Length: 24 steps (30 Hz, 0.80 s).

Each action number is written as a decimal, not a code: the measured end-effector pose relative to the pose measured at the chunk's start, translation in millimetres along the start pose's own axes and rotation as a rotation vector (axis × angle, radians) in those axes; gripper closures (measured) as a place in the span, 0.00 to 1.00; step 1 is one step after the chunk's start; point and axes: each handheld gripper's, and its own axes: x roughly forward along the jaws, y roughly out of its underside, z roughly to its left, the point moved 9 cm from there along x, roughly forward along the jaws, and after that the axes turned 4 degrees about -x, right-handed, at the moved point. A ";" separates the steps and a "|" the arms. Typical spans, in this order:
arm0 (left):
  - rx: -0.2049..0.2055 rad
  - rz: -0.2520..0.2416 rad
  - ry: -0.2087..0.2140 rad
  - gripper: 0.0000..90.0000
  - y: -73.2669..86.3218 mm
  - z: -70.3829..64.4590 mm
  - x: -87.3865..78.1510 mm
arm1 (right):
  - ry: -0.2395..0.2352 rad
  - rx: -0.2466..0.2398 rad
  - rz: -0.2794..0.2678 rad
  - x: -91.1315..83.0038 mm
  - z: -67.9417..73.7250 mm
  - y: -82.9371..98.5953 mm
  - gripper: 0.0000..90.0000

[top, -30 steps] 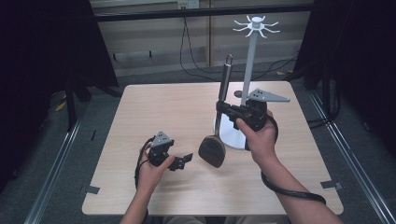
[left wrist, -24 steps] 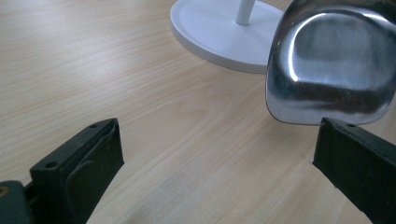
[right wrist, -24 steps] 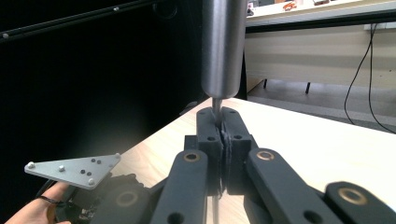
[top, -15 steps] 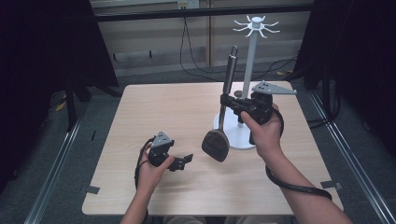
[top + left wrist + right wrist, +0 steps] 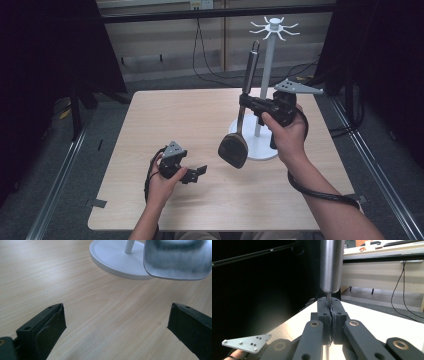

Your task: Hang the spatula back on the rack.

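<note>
A metal spatula (image 5: 234, 149) with a steel handle (image 5: 250, 65) hangs upright above the table, blade down. My right gripper (image 5: 246, 103) is shut on its thin neck; the right gripper view shows the handle (image 5: 331, 265) rising from between the closed jaws. A white hook stand (image 5: 265, 75) with a round base (image 5: 260, 146) stands just behind the spatula. My left gripper (image 5: 200, 172) rests low on the table at the front left, open and with nothing in it. The left gripper view has the spatula blade (image 5: 177, 260) and the stand base (image 5: 117, 258) ahead of its spread jaws.
The light wooden table (image 5: 175, 125) is bare on its left half. The stand's hooks (image 5: 274, 26) spread out at its top. Metal rails run on the floor beside the table, and cables hang at the back wall.
My right gripper has lifted the spatula up and to the right, nearer the stand's pole. The left gripper has stayed put.
</note>
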 end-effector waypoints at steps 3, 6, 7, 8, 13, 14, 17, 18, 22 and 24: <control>0.001 -0.002 -0.003 0.01 -0.4 -0.3 -0.1 | 0.001 -0.003 -0.003 -0.2 -3.1 -1.7 0.98; 0.008 0.006 -0.004 0.01 0.3 -0.5 0.3 | 0.012 -0.002 -0.007 -1.3 -6.9 -3.3 0.98; 0.007 0.006 -0.005 0.01 0.4 -0.7 0.6 | 0.016 0.000 -0.009 -2.0 -8.9 -4.2 0.98; 0.006 0.004 -0.002 0.01 0.5 -0.8 0.9 | 0.016 0.000 -0.009 -2.0 -8.9 -4.2 0.98; 0.011 0.006 0.001 0.01 0.6 -1.5 1.4 | 0.022 0.000 -0.010 -3.7 -12.4 -5.9 0.98; 0.009 0.007 0.000 0.01 0.6 -2.1 1.5 | 0.023 0.004 -0.009 -4.2 -13.7 -6.2 0.98; 0.012 0.009 0.003 0.01 0.9 -2.5 1.6 | 0.025 0.007 -0.005 -3.9 -16.2 -5.8 0.98; 0.012 0.009 0.003 0.01 0.9 -2.5 1.6 | 0.025 0.010 -0.006 -3.6 -16.5 -5.8 0.98; 0.011 0.008 0.003 0.01 0.8 -2.3 1.5 | 0.029 0.010 -0.001 -3.3 -18.2 -4.3 0.98; 0.012 0.009 0.003 0.01 1.0 -2.2 1.7 | 0.034 0.009 -0.001 -3.1 -19.2 -3.9 0.98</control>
